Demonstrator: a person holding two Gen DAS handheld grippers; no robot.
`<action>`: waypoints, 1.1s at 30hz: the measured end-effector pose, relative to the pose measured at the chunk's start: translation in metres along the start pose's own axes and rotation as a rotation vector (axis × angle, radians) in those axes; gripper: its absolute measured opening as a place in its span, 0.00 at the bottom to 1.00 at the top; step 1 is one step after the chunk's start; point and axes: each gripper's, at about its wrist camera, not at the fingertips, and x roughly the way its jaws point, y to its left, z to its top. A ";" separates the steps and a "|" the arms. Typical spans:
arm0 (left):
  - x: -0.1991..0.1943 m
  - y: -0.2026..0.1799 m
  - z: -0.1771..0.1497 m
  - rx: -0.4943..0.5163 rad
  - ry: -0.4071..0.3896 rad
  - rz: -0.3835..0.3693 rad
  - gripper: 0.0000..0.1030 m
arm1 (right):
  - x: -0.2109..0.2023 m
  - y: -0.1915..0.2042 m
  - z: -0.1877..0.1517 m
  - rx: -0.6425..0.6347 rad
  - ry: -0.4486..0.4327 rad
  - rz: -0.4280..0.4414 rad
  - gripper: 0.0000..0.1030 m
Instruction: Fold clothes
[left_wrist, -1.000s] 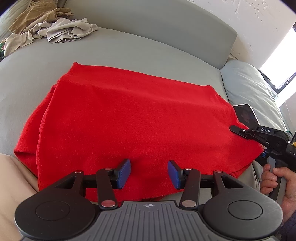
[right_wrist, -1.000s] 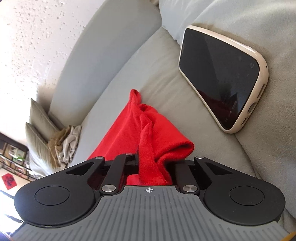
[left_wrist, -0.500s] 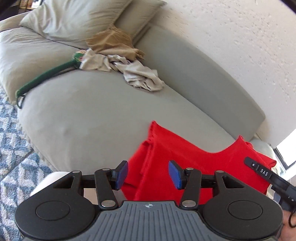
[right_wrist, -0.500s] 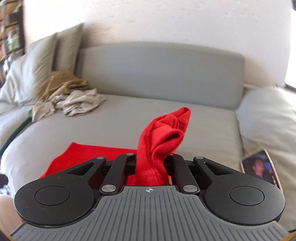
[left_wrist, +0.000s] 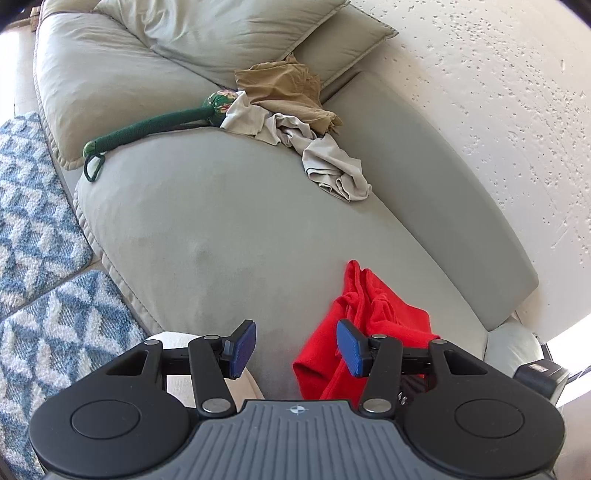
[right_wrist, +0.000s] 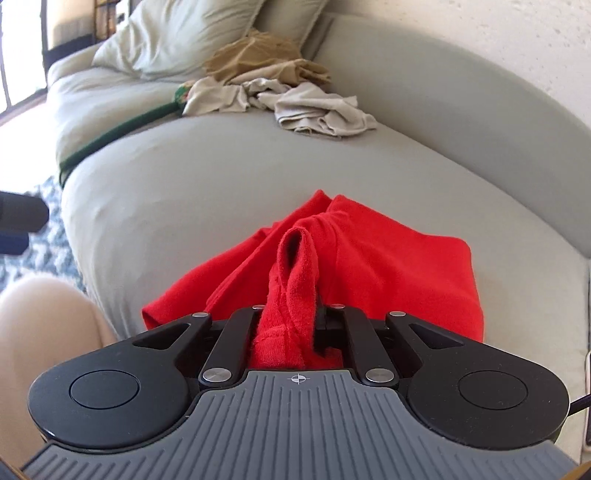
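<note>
The right gripper (right_wrist: 291, 314) is clamping a bunched edge of the red garment (right_wrist: 388, 258), and the rest of that garment is lying in a loose heap on the grey sofa seat (right_wrist: 221, 166), near its front edge and just beside the person's knee (right_wrist: 40, 325). The main risk is that the cloth is sitting in the jaws as a thick roll rather than a flat hem: a pull from here is likely to drag the whole heap along instead of opening a clean fold line, or the roll could be working loose and slipping out. The layers below are looking twisted, so any fold laid now would probably be trapping creases. The heap being so close to the seat's front edge, a sideways tug could be sending part of it over.

The left gripper (left_wrist: 293, 345) is hovering above the seat with its blue pads (left_wrist: 242, 345) spread wide and nothing between them, just left of the garment. The right gripper is being held low, pointing along the seat toward the pile of beige clothes (left_wrist: 295, 110) by the cushions; how much cloth is actually between its pads is hard to tell, since the fabric is hiding them.
</note>
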 end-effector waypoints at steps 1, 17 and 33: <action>0.001 0.001 0.000 -0.005 0.004 -0.005 0.47 | -0.004 -0.003 0.004 0.033 -0.014 0.006 0.09; 0.005 0.012 -0.001 -0.037 0.028 -0.009 0.47 | -0.011 0.001 0.031 0.130 -0.106 0.048 0.09; 0.004 0.011 -0.003 -0.034 0.037 0.016 0.47 | -0.004 -0.094 0.010 0.759 -0.138 0.214 0.09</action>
